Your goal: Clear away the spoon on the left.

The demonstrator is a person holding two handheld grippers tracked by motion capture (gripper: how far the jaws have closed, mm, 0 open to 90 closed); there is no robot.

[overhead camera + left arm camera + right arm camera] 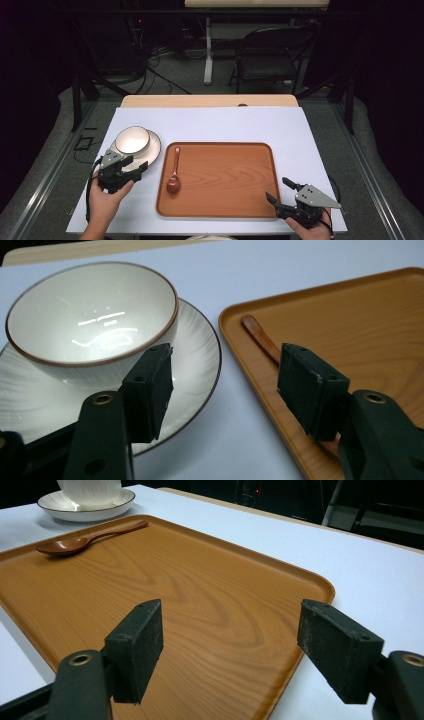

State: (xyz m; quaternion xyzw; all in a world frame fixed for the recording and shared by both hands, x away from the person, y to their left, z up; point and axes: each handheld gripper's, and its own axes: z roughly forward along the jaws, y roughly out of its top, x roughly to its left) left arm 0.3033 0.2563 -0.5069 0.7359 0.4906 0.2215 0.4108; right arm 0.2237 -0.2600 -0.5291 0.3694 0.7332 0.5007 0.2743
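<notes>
Two tools poised over a set worktop, nothing held

Left tool [134, 164] gapes wide beside the bowl [132, 139] on its plate [154, 148]; right tool [280, 190] gapes wide at the tray's [225, 180] near corner. Spoon [174, 172] lies on the tray's left side. No readable writing.

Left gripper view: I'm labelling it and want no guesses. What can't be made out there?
- Brown wooden spoon: only part of the handle shows; the gripper's black right pad covers the rest.
- Orange-brown wooden tray: cut off by the right and bottom edges.
- White ribbed plate: its near rim lies behind the left pad.
- Cream brown-rimmed bowl: base hidden by that pad.
</notes>
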